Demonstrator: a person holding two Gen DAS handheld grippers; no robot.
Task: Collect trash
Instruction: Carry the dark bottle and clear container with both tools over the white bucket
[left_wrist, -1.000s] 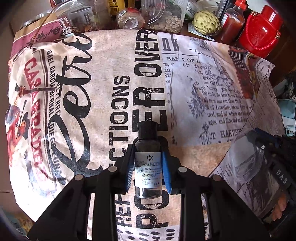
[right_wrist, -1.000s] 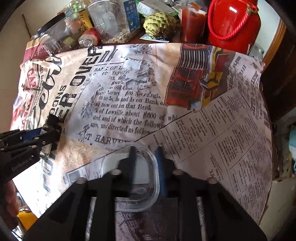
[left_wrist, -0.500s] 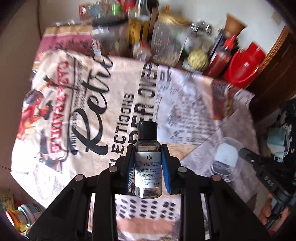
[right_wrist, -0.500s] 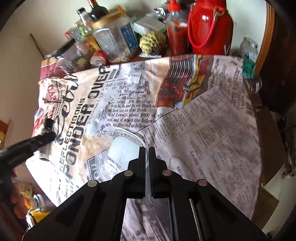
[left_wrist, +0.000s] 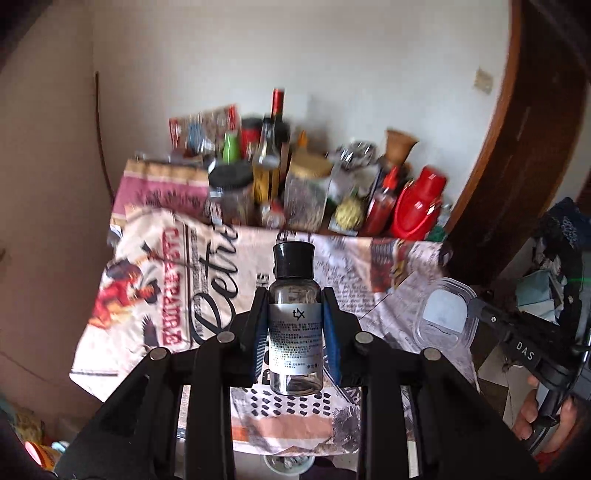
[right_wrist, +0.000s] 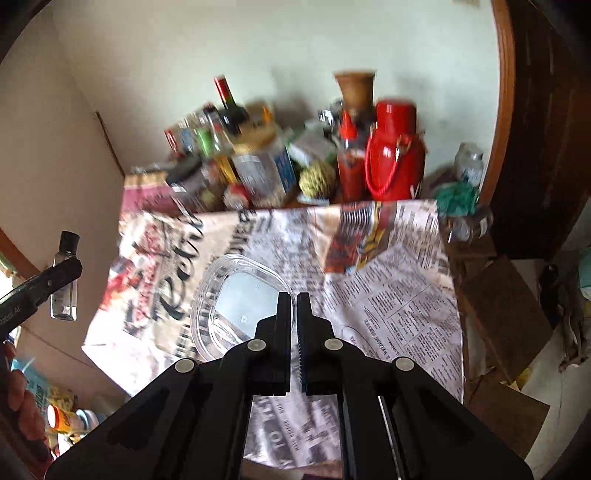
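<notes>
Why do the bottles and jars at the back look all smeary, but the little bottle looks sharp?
In the left wrist view the small bottle, clamped in the left gripper, is sharp, while the clutter of jars behind is smeared by blur. In the right wrist view the tablecloth print is smeared too, the clear plastic lid in the right gripper fairly crisp; the fisheye bends the door frame.

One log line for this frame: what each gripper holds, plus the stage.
left gripper: shut on bottle | right gripper: shut on clear lid | both held above cloth | stage: carry to trash
</notes>
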